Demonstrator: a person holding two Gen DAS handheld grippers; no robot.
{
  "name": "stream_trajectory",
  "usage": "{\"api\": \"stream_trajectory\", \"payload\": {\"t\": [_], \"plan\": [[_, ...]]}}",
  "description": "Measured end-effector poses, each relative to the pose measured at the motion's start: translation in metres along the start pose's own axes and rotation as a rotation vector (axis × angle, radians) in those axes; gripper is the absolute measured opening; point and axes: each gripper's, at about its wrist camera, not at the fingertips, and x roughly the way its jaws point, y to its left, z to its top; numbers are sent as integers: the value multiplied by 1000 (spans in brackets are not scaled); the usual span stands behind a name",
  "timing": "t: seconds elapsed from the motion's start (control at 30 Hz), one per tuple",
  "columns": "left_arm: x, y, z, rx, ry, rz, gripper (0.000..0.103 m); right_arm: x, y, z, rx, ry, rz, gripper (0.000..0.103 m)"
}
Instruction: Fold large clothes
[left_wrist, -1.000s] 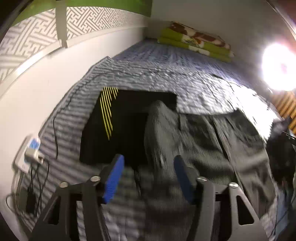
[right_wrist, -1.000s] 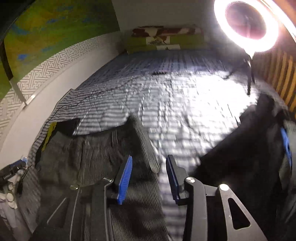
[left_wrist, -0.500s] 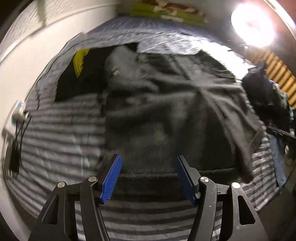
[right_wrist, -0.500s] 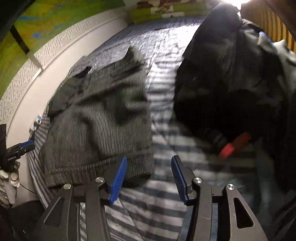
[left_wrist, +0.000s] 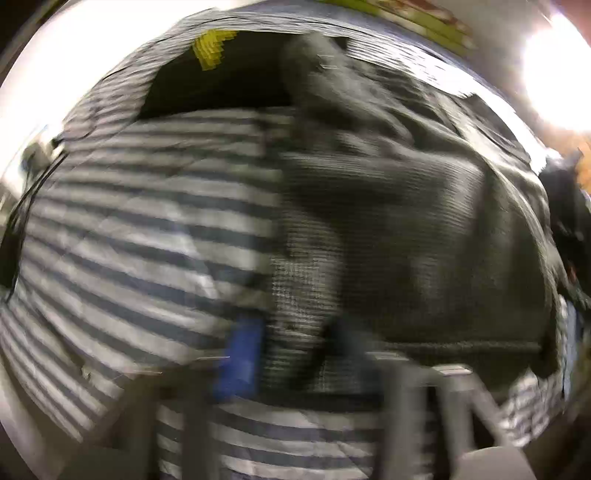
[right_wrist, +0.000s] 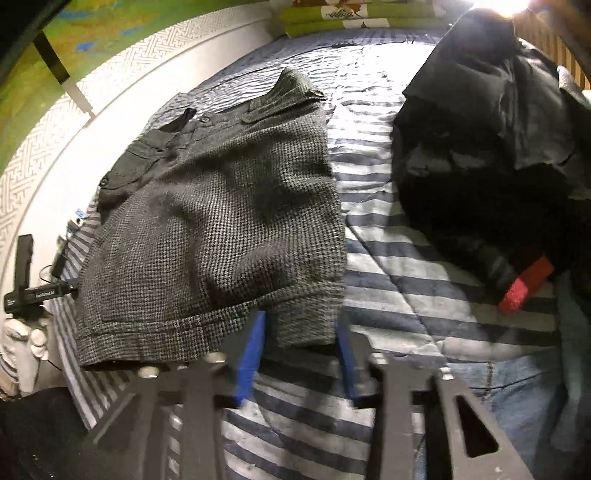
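Grey houndstooth garment (right_wrist: 221, 221) flat on bed (right_wrist: 406, 266); left gripper (left_wrist: 291, 354) and right gripper (right_wrist: 301, 350) both spread, straddling its hem.

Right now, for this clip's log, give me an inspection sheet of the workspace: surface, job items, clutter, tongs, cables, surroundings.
Surface: striped quilt on a bed, wrinkled.
Job's things: grey houndstooth garment lying partly folded, hem toward the cameras; black garment with yellow stripes beyond it.
Clutter: dark clothes pile with a red cuff to the right; blue denim at the near edge.
Tongs: right tongs open, straddling the grey hem corner; left tongs blurred, at the hem, state unclear.
Cables: thin black cable by the left wall.
Surroundings: patterned wall, green folded bedding at the far end, bright lamp.
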Motion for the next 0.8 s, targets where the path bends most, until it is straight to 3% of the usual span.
{"api": "stream_trajectory", "payload": {"t": [0.07, 0.1, 0.27, 0.37, 0.43, 0.5, 0.53, 0.6, 0.63, 0.7, 0.8], "plan": [[-16, -2, 2, -4, -25, -11, 15, -12, -1, 3, 15, -25, 6, 18], [-27, 1, 4, -23, -40, -36, 15, -21, 1, 7, 14, -47, -6, 5], [-112, 7, 13, -41, -181, -103, 14, -95, 13, 32, -17, -216, -26, 5], [-147, 11, 15, -46, -260, -56, 16, -114, 31, 39, -89, -249, -117, 5], [-154, 19, 15, -44, -266, 5, 25, -106, 39, 38, -123, -179, -139, 14], [-151, 24, 15, -32, -236, 42, 51, -91, 39, 33, -134, -65, -153, 30], [-151, 27, 13, -30, -233, 41, 55, -89, 39, 29, -138, -56, -193, 30], [-154, 30, 7, -39, -257, 88, 55, -90, 37, 24, -146, -79, -239, 31], [-154, 30, 5, -41, -255, 81, 55, -91, 31, 24, -131, -82, -220, 31], [-155, 23, 6, -33, -248, 36, 55, -90, 24, 27, -90, -77, -191, 35], [-150, -16, 1, 47, -242, -22, 55, -86, 4, 30, -37, -81, -156, 44]]}}
